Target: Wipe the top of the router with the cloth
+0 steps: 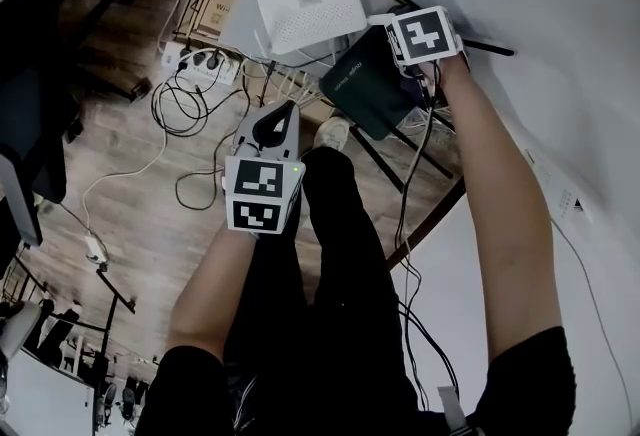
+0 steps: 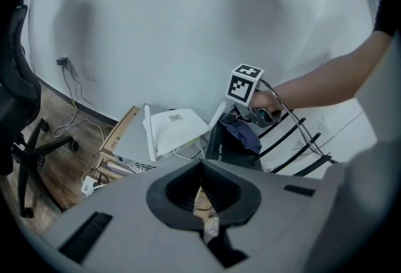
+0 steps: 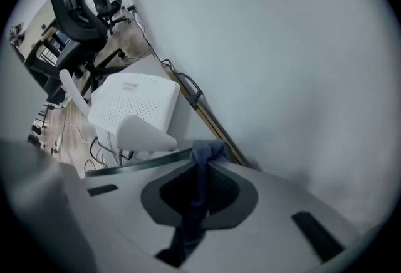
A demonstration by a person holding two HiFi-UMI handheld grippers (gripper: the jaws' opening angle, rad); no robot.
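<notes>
While my right gripper pinches blue cloth just right of white router, over dark box, router top lies leftward; right arm nearer. Left gripper pressed together, empty, well short of router.

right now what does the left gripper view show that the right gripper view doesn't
Only the left gripper view: the right gripper seen from outside with the person's forearm behind it, and the left gripper with its own jaws shut on nothing. Only the right gripper view: the cloth pinched between the right jaws, close up. Both: the white router by the wall.
</notes>
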